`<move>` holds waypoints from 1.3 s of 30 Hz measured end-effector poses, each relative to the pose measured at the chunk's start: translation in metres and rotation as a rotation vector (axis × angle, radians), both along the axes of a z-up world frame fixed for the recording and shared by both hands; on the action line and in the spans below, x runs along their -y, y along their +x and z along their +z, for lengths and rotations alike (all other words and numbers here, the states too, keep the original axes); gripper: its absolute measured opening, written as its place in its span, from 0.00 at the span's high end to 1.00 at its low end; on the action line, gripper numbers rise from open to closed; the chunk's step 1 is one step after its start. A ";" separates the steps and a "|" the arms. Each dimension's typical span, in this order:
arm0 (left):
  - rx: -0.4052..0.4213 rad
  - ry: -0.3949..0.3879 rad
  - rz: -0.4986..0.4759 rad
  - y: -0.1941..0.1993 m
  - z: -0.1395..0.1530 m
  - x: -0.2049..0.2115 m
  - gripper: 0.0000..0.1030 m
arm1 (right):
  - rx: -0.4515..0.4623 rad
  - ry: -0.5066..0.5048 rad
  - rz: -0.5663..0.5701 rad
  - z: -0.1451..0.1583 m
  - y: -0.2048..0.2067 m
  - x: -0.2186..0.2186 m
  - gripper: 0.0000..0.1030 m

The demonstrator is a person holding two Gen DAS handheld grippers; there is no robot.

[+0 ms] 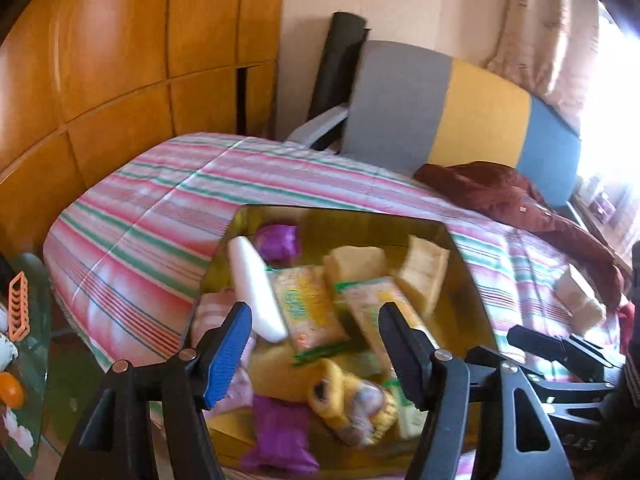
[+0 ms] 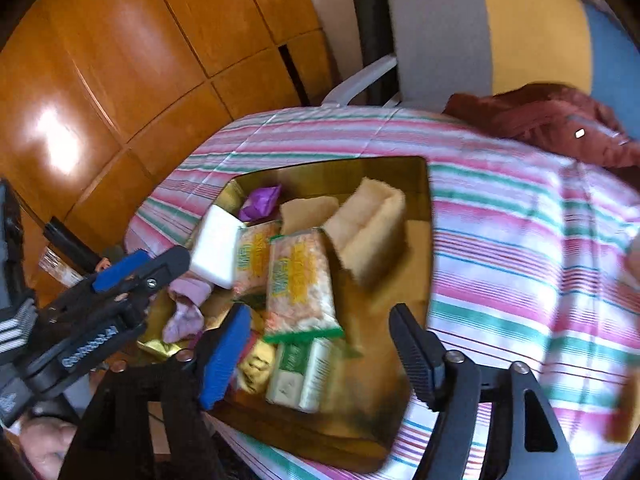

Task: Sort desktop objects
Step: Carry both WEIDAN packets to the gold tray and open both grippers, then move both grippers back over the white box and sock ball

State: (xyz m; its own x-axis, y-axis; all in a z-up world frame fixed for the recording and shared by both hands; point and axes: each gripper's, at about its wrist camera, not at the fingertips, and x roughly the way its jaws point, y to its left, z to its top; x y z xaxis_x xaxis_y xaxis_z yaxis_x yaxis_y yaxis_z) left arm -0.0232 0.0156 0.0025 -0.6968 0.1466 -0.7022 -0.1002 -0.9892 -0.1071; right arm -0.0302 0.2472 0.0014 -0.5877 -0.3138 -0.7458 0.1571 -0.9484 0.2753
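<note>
Snack packets [image 2: 298, 276], purple wrappers [image 1: 280, 432], a white block [image 2: 216, 246] and tan sponges [image 2: 368, 232] lie heaped in a gold tray [image 2: 416, 184] on the striped cloth [image 2: 520, 240], right under both claws. The left gripper [image 1: 316, 344] and the right gripper [image 2: 320, 344] hang over the heap with jaws apart, pressing on nothing. Beyond the table stands a grey, yellow and blue chair [image 1: 460, 108] with a maroon garment [image 1: 508, 196] at its foot.
</note>
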 end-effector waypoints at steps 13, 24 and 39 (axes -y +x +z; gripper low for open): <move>0.077 0.043 -0.178 0.023 -0.009 -0.053 0.37 | 0.000 0.019 -0.204 0.005 0.049 -0.071 0.19; 0.094 0.011 -0.378 0.050 -0.012 -0.115 0.36 | 0.056 -0.007 -0.385 -0.004 0.083 -0.142 0.18; 0.146 0.006 -0.522 0.045 -0.010 -0.191 0.36 | 0.056 0.024 -0.610 0.024 0.131 -0.256 0.12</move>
